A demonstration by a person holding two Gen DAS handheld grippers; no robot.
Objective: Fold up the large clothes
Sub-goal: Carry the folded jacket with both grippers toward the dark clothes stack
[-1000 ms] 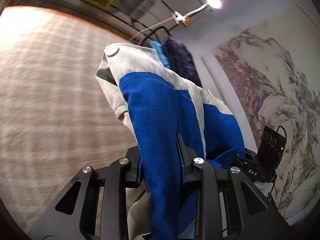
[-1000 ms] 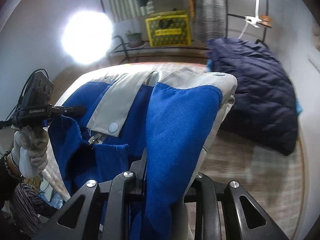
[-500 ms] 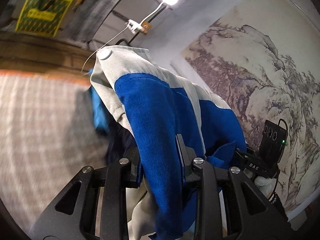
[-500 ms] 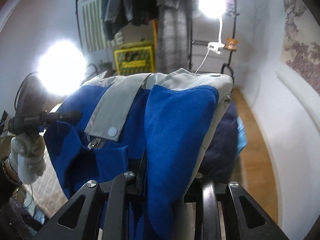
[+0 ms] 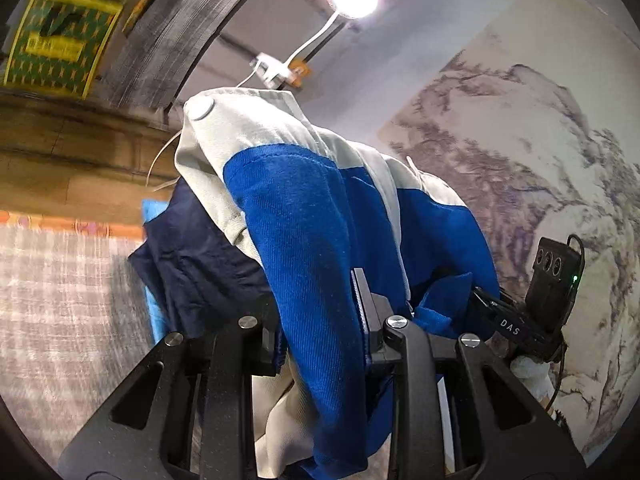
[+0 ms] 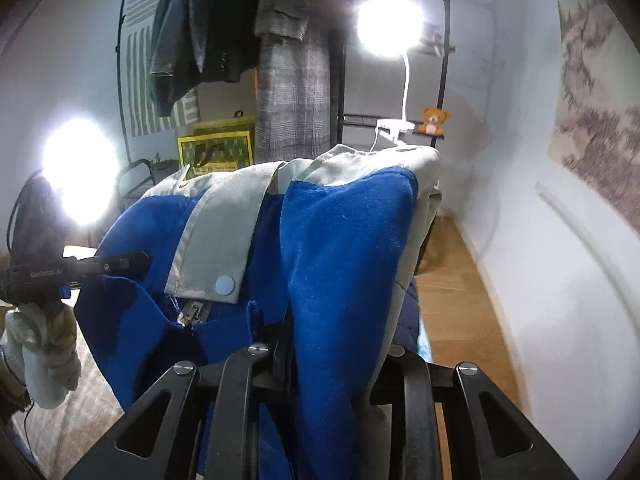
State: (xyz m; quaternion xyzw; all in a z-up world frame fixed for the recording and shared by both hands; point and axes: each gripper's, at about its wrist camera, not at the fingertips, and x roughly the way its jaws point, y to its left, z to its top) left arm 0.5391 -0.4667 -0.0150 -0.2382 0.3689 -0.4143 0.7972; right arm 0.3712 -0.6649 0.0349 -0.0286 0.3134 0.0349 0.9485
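Note:
A blue and light grey jacket (image 5: 304, 216) with snap buttons hangs lifted in the air between both grippers. My left gripper (image 5: 320, 320) is shut on a fold of its blue cloth. My right gripper (image 6: 332, 340) is shut on another blue fold of the jacket (image 6: 344, 248); its collar and zipper hang to the left. Each view shows the other gripper at the jacket's far edge: the right gripper (image 5: 516, 324) in the left wrist view, the left gripper (image 6: 80, 270) in the right wrist view. The fingertips are buried in cloth.
A dark navy puffer jacket (image 5: 200, 264) lies on a light blue cloth (image 5: 154, 212) on the checked grey surface (image 5: 60, 288) below. A clothes rack (image 6: 224, 40) with hanging garments, a yellow box (image 6: 218, 152), lamps and a wooden floor (image 6: 460, 300) are beyond.
Both grippers have lifted and tilted upward with the jacket. The views now show more wall, rack and lamp, and less of the checked surface.

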